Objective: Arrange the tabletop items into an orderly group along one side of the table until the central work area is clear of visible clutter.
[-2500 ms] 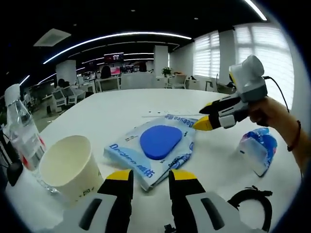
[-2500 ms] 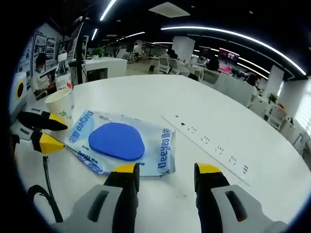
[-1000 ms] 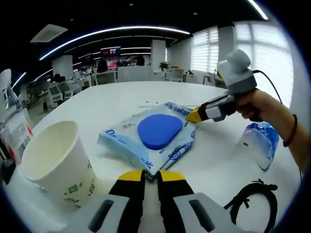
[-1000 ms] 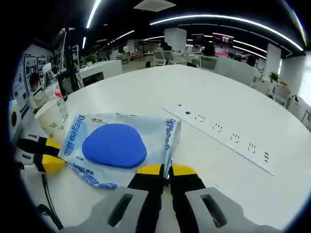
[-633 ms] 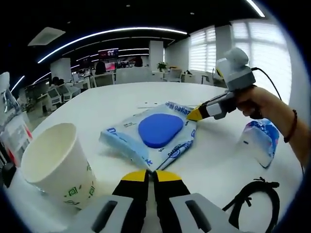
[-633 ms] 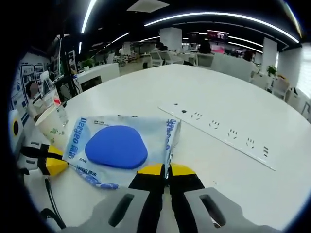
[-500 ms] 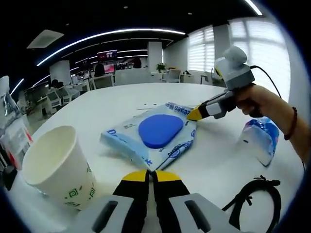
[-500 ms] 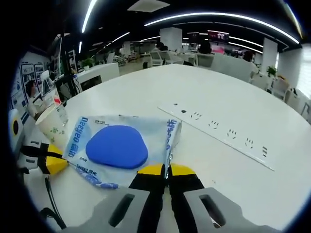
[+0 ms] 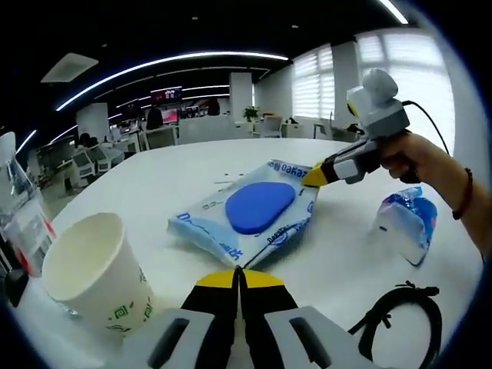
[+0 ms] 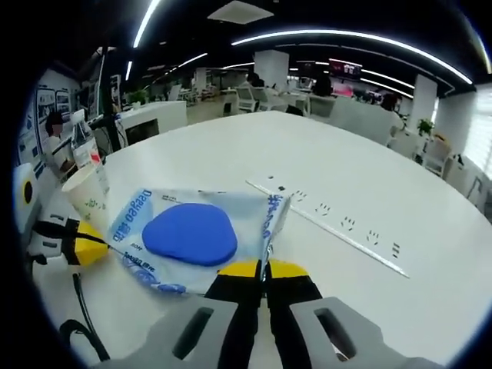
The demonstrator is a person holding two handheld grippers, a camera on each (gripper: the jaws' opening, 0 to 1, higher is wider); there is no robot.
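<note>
On the white table [image 9: 184, 177], between my two grippers, lies the wipes pack [image 9: 254, 219]: a flat, soft plastic pouch, pale blue and white, crinkled at its edges, with a smooth rounded blue lid [image 9: 260, 206] set in its top face. Blue lettering runs along its borders; in the right gripper view I read "Deeyeo" on the pack [image 10: 196, 231], once along each end. My left gripper [image 9: 239, 278] has its yellow-tipped jaws pressed together on the pack's near corner. My right gripper [image 10: 262, 270] likewise has its jaws pinched on the opposite corner, and I see the same tool from the left gripper view [image 9: 317, 177], a hand [image 9: 419, 161] behind it, with that corner raised off the table.

Just beside the pack, on the left of the left gripper view, stands a white paper cup [image 9: 92, 269], upright, with a small green printed mark near its base that I cannot read. Behind it a clear plastic bottle [image 9: 19, 207] shows a red-and-white label. To the right a small blue-and-white tissue packet [image 9: 406, 229] stands on the table, and nearer me lies a coiled black cable [image 9: 400, 319]. In the right gripper view a long white power strip [image 10: 330, 219] with rows of sockets lies beyond the pack, apart from it. Office desks and ceiling light strips fill the background.
</note>
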